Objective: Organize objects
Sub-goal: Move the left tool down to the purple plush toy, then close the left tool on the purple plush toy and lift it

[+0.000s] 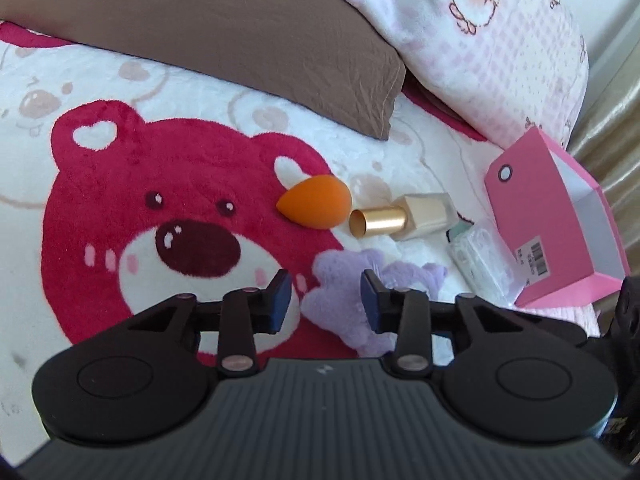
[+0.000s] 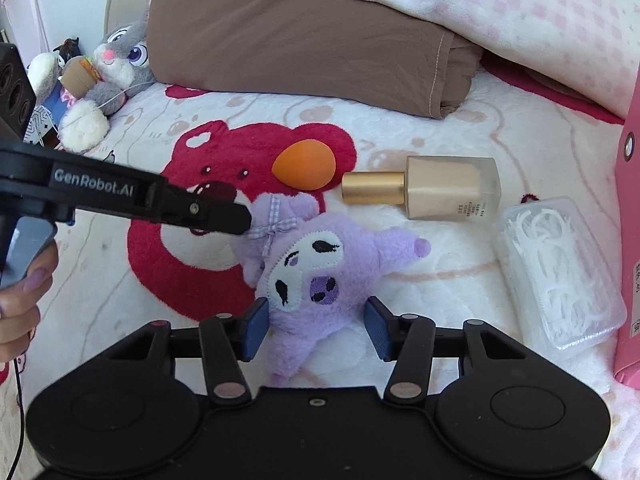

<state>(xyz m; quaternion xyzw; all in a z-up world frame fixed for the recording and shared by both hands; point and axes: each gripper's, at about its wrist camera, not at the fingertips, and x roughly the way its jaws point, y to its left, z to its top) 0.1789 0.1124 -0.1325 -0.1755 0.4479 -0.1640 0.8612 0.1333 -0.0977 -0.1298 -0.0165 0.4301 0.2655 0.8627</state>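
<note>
The right tongs stand apart, one blue pad on either side of the lower body of a purple plush toy that lies face up on the bed blanket; whether the pads touch the fur cannot be told. The left tongs are also apart and hold nothing, hovering just above the same toy. Beyond the toy lies an orange makeup sponge on the red bear print, and just beside it a foundation bottle on its side, gold cap toward the sponge. To the right sits a clear box of floss picks, next to an open pink box. A brown pillow lies behind.
</note>
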